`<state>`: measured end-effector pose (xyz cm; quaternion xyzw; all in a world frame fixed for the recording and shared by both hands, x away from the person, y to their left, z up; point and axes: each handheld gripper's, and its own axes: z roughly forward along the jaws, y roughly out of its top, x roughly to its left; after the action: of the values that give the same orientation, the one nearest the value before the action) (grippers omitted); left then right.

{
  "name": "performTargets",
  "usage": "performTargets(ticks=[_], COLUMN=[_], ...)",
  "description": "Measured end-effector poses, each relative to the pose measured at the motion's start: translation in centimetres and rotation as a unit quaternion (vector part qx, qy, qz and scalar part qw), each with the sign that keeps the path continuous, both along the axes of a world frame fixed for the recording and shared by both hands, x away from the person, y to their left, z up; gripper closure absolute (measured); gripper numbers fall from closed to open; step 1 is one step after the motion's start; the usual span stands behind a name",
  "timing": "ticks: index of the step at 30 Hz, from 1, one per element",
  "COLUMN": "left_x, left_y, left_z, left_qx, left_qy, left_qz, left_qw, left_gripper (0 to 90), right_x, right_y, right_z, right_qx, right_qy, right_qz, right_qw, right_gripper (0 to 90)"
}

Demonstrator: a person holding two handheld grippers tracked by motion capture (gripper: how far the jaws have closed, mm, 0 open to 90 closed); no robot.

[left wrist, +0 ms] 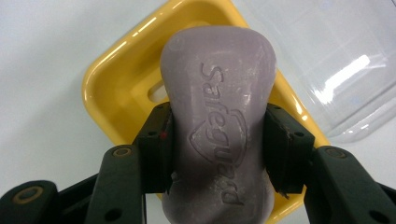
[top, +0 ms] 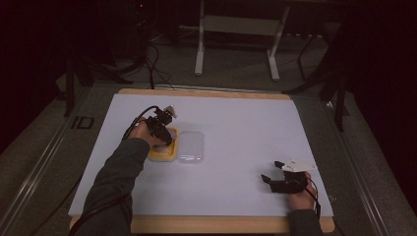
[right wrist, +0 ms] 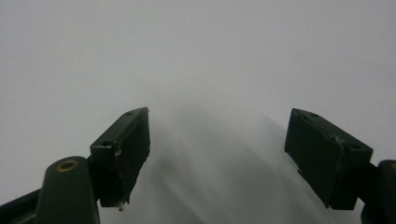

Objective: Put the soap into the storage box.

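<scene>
A pale purple bar of soap (left wrist: 217, 135) with raised lettering is clamped between the pads of my left gripper (left wrist: 217, 149), just above a yellow soap dish (left wrist: 116, 93). From above, that left gripper (top: 164, 137) points down over the yellow dish (top: 163, 156) on the white table. A clear plastic lid (top: 191, 147) lies right beside the dish, and the same lid (left wrist: 336, 65) shows at the upper right of the left gripper view. My right gripper (top: 272, 172) rests near the table's front right, jaws wide apart. Nothing lies between the right gripper (right wrist: 217, 154) fingers.
A white board (top: 246, 128) covers the wooden table. Beyond its far edge stands a white table frame (top: 199, 44) on a dark floor, with cables (top: 152, 64) trailing at the back left.
</scene>
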<state>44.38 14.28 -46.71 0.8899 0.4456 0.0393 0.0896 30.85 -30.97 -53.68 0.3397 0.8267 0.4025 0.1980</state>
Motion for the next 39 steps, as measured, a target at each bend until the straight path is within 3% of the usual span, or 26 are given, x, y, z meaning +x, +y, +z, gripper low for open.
performTargets(ticks=[9, 17, 20, 22, 26, 31, 39], left_x=[0.1, 0.1, 0.1, 0.1, 0.0, -0.2, -0.6], left_y=[0.3, 0.4, 0.3, 0.4, 0.5, 0.6, 0.6], left_z=[-0.4, -0.7, -0.9, -1.0, -0.7, -0.3, 0.3], left_qx=[0.002, 0.0, 0.009, 0.0, -0.012, -0.01, -0.009], left_qy=[0.004, 0.009, 0.016, 0.021, 0.017, 0.005, -0.013], left_qz=[0.016, 0.015, 0.007, 0.007, 0.009, 0.007, 0.002], left_qw=[0.9999, 0.9998, 0.9998, 0.9998, 0.9997, 0.9999, 0.9999], left_gripper=[49.8, 49.5, 45.7, 42.4, 37.2, 31.8, 31.4], right_x=[0.0, 0.0, 0.0, 0.0, 0.0, 0.0, 0.0], right_y=[0.0, 0.0, 0.0, 0.0, 0.0, 0.1, 0.1], right_z=[0.0, 0.0, 0.0, 0.0, 0.0, 0.0, 0.0], right_qx=[0.0, -0.001, -0.002, -0.002, -0.002, -0.002, -0.004], right_qy=[-0.001, -0.001, 0.0, 0.0, 0.0, 0.0, 0.0], right_qz=[0.0, 0.0, 0.0, 0.0, 0.0, 0.001, 0.001], right_qw=[1.0, 1.0, 1.0, 1.0, 1.0, 1.0, 1.0], right_gripper=[22.0, 22.0, 22.0, 22.0, 22.0, 22.0, 22.0])
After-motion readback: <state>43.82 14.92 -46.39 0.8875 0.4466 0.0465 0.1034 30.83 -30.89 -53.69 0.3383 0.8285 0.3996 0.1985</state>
